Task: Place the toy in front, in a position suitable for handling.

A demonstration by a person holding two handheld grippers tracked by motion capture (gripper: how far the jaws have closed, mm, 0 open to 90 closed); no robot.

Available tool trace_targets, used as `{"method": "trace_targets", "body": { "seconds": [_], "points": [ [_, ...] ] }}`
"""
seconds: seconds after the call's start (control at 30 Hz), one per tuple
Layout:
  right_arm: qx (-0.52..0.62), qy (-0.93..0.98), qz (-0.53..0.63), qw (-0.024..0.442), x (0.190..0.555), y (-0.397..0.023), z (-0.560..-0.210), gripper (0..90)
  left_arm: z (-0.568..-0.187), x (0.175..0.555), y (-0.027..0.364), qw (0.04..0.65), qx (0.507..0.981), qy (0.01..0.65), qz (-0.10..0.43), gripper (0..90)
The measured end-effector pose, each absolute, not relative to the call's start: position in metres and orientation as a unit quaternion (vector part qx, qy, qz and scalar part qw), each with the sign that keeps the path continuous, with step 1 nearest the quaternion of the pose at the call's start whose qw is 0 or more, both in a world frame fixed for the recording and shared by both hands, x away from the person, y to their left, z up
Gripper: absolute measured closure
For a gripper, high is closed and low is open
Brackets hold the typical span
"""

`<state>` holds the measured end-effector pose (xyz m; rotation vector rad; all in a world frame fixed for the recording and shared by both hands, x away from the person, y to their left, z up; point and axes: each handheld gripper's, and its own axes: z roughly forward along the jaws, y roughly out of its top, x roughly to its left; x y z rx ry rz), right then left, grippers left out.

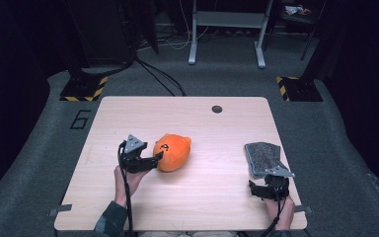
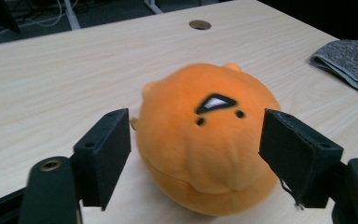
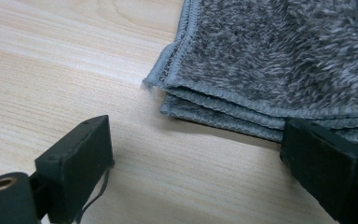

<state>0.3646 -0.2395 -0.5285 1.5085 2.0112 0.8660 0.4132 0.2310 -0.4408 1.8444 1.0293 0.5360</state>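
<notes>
Orange plush toy (image 2: 207, 144): round, lying left of centre on the wooden table (image 1: 212, 197), its long axis running away from the person and rightward. Left gripper (image 2: 196, 154): directly at its near-left side, jaws spread to either flank, pads not pressing. Right gripper (image 3: 196, 163): spread, empty, just short of the folded grey towel (image 3: 284, 60) by the right edge. Bare tabletop lies between toy and towel.

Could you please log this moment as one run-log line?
left gripper: open around orange plush | right gripper: open beside grey towel | table
</notes>
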Motion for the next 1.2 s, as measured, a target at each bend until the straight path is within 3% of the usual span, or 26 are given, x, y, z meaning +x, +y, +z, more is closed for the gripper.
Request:
{"method": "trace_targets", "body": {
  "seconds": [0.23, 0.4, 0.63, 0.9, 1.03, 1.2],
  "points": [
    [0.551, 0.734, 0.316, 0.239, 0.365, -0.24, -0.528, 8.1, -0.448, 0.439, 0.24, 0.458, 0.769, 0.407, 0.181, 23.0],
    [0.551, 0.735, 0.316, 0.239, 0.365, -0.24, -0.528, 8.1, -0.463, 0.449, 0.225, 0.45, 0.791, 0.387, 0.148, 23.4],
    [0.551, 0.734, 0.316, 0.239, 0.365, -0.239, -0.528, 8.2, -0.475, 0.45, 0.21, 0.451, 0.803, 0.371, 0.118, 29.5],
    [0.551, 0.734, 0.316, 0.239, 0.365, -0.239, -0.529, 8.2, -0.478, 0.445, 0.199, 0.437, 0.808, 0.374, 0.129, 60.9],
    [0.551, 0.734, 0.316, 0.239, 0.365, -0.239, -0.528, 8.2, -0.475, 0.44, 0.198, 0.443, 0.796, 0.386, 0.147, 68.4],
    [0.551, 0.734, 0.316, 0.239, 0.365, -0.239, -0.529, 8.2, -0.467, 0.43, 0.194, 0.458, 0.773, 0.401, 0.177, 71.4]
  ]
}}
